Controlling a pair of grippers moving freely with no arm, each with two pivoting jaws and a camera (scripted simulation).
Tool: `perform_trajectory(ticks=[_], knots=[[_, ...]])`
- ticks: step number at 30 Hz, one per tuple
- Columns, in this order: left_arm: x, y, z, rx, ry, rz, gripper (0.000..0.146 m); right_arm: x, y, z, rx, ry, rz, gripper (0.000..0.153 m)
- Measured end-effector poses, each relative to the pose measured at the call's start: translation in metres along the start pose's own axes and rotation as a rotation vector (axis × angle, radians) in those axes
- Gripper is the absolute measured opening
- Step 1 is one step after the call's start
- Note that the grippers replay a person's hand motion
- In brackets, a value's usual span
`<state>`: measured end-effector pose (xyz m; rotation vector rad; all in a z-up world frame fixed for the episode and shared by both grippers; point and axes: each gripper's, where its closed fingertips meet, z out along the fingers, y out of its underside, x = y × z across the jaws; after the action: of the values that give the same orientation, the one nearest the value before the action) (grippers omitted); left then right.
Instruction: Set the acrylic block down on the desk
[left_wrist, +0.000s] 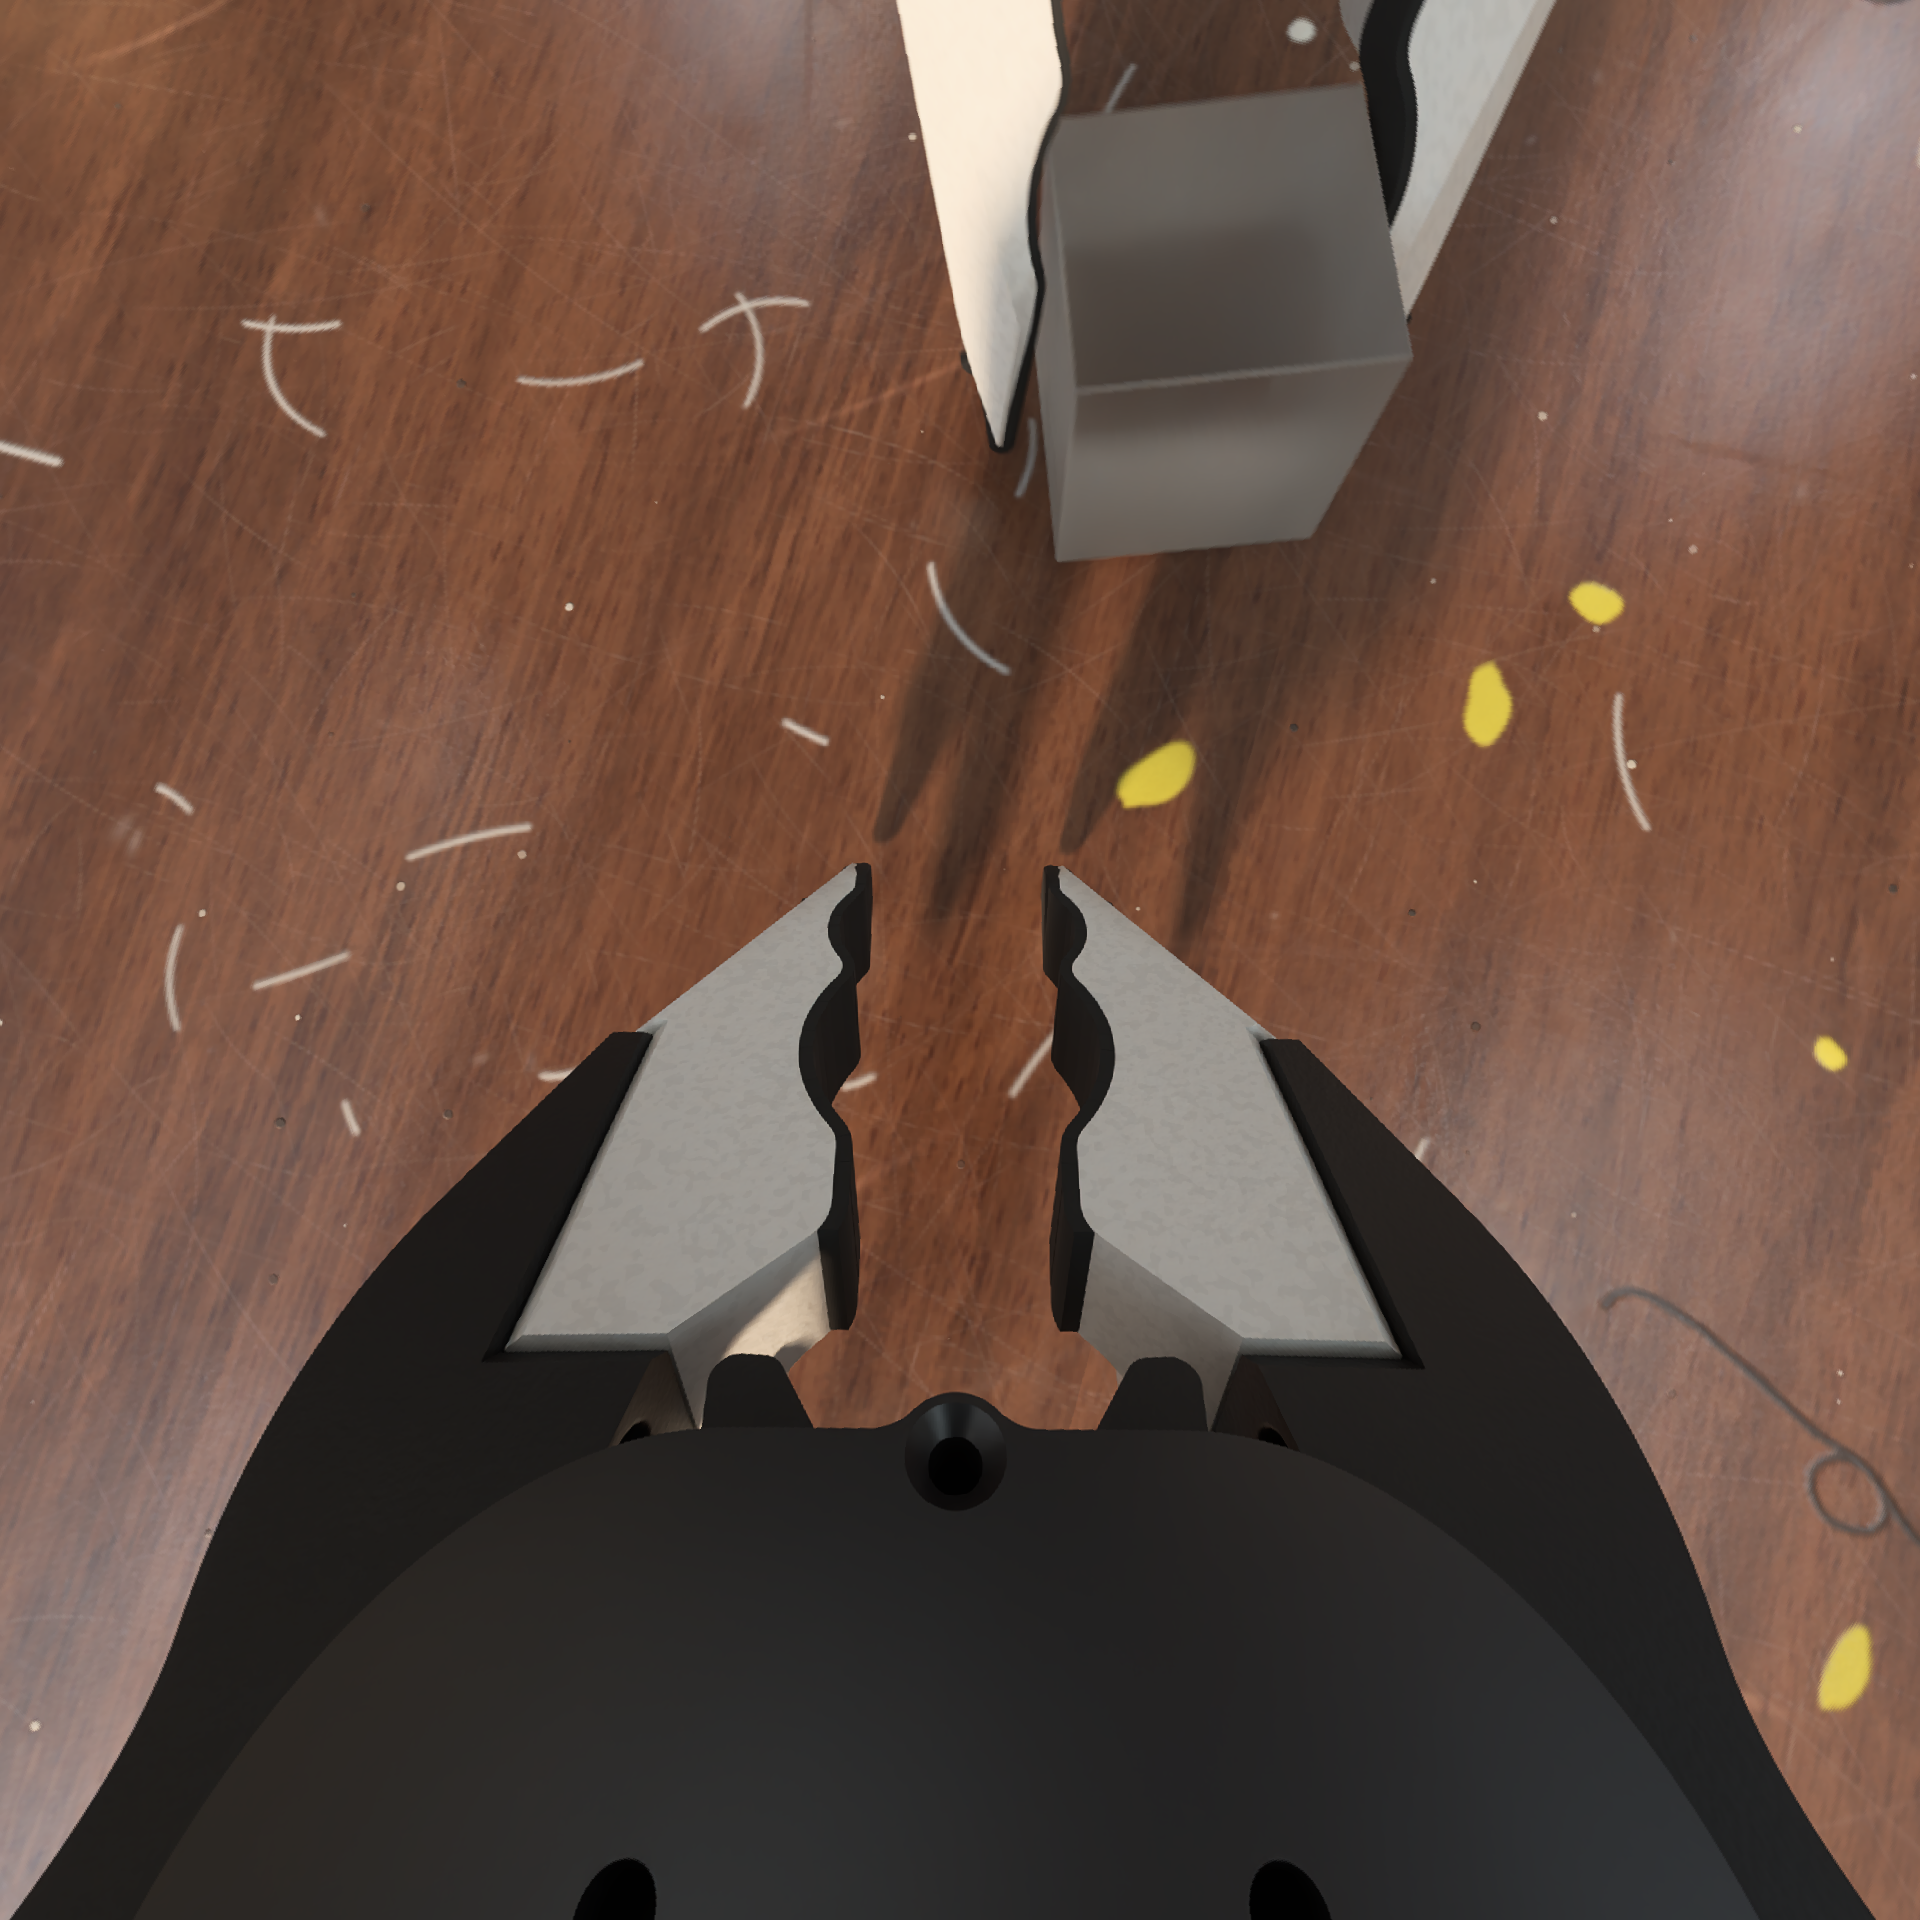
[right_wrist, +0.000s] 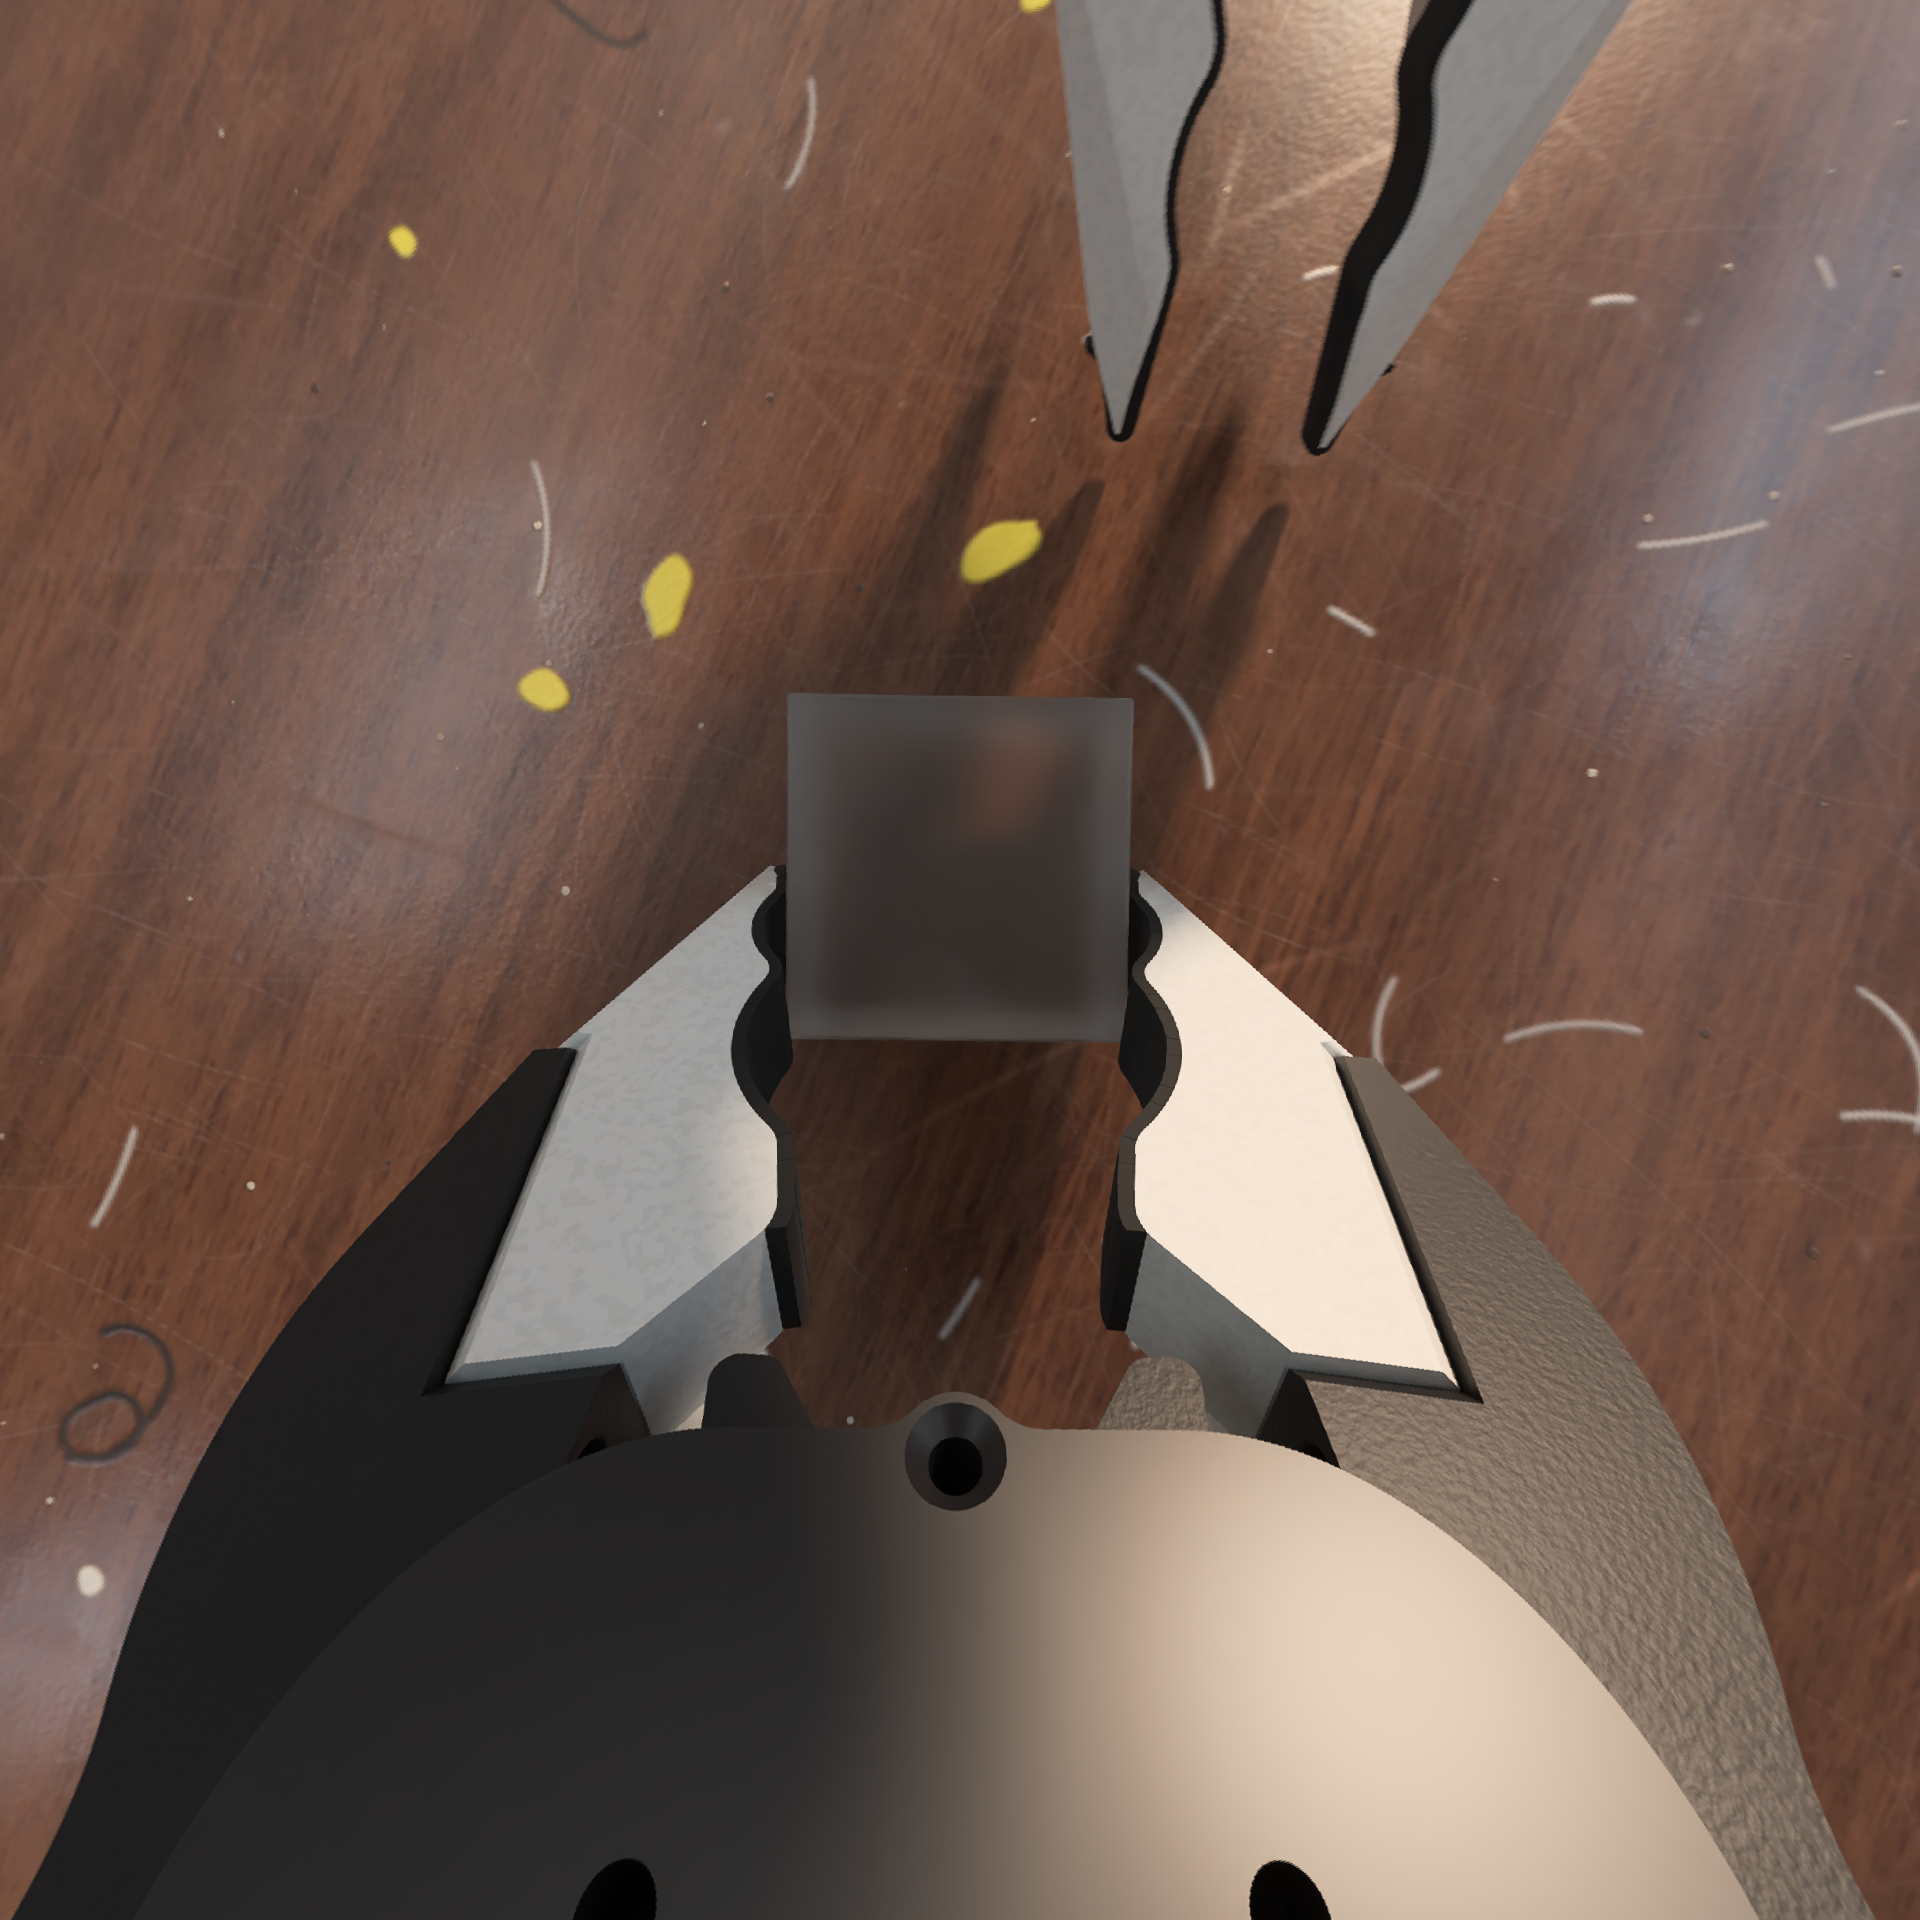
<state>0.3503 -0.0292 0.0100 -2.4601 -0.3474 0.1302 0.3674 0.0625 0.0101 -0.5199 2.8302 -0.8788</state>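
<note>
The acrylic block (right_wrist: 956, 862) is a frosted grey translucent cube. My right gripper (right_wrist: 956, 883) is shut on the block, with the fingertips pressing its two sides, above the brown wooden desk (right_wrist: 364, 831). In the left wrist view the block (left_wrist: 1216, 322) hangs between the right gripper's pale fingers (left_wrist: 977, 208), which come in from the top edge. I cannot tell whether its underside touches the desk. My left gripper (left_wrist: 956, 883) is open and empty, with a narrow gap, pointing at the desk short of the block. It also shows in the right wrist view (right_wrist: 1218, 436), beyond the block.
The desk top (left_wrist: 416, 623) is scratched, with pale curved marks and several yellow spots (left_wrist: 1155, 774) between the two grippers. A thin dark squiggle (left_wrist: 1839, 1496) lies at the right. No other objects stand on the visible desk.
</note>
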Motion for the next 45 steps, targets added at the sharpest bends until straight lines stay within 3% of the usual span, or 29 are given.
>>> perform_trajectory(ticks=[5, 10, 45], knots=[[0.002, 0.002, -0.001, -0.042, 0.026, 0.037, 0.032, 0.009, -0.012, -0.016, 0.073, 0.024, 0.043, 0.063], [0.001, 0.001, -0.001, -0.055, 0.04, 0.051, 0.032, 0.013, 0.001, -0.008, -0.005, 0.008, 0.045, 0.063], [0.0, 0.001, -0.002, -0.031, -0.011, 0.005, 0.033, 0.006, 0.004, 0.0, -0.092, 0.031, 0.014, 0.065]])
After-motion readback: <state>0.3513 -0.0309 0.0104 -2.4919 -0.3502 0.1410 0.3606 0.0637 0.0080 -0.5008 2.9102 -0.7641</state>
